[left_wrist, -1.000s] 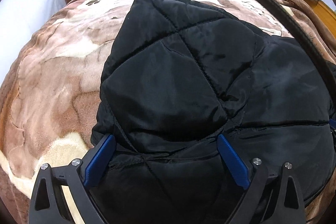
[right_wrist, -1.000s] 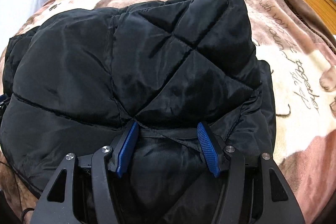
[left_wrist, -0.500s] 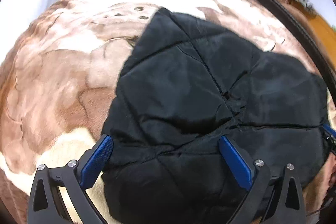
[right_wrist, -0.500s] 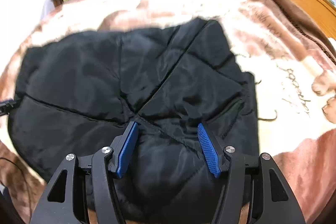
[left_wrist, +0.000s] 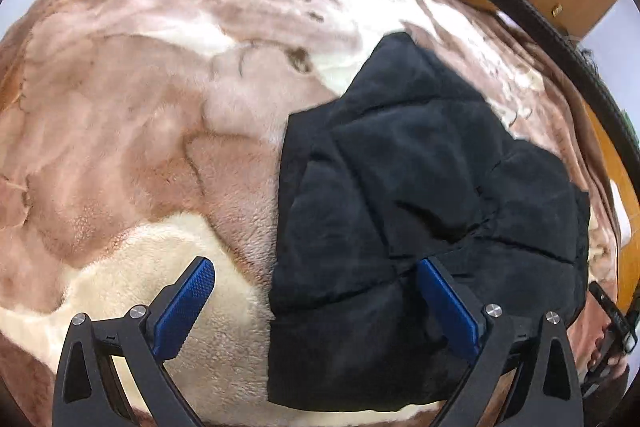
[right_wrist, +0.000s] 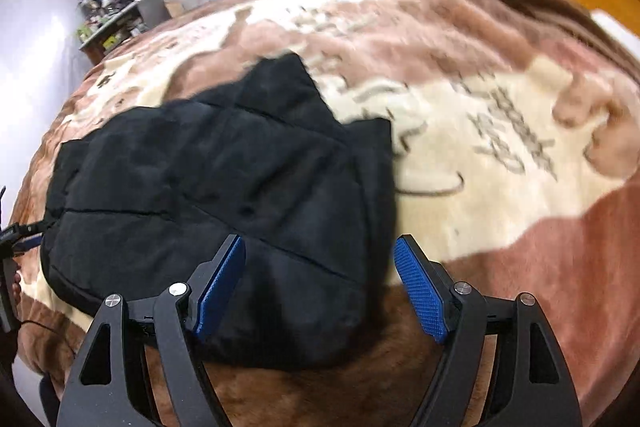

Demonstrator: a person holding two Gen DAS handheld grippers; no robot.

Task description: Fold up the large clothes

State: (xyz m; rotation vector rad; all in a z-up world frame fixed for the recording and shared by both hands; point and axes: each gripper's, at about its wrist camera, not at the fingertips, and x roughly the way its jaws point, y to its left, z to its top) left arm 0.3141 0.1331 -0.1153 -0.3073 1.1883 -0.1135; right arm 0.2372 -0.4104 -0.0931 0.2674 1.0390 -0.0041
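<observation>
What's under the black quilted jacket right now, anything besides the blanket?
Only the brown-and-cream plush blanket shows around the folded black quilted jacket, which lies flat on it. Whatever sits directly beneath the jacket is covered and cannot be seen. Both grippers are open above it.

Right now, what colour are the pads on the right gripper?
Blue, textured pads on black fingers, clearest in the right wrist view.

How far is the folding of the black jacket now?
Done, it seems: the jacket lies on the blanket as a compact bundle with layers folded over one another. In hand: nothing; the left hand-held gripper and the right hand-held gripper are both open and grip no cloth. Left: perhaps only tidying, because its edges look uneven.
</observation>
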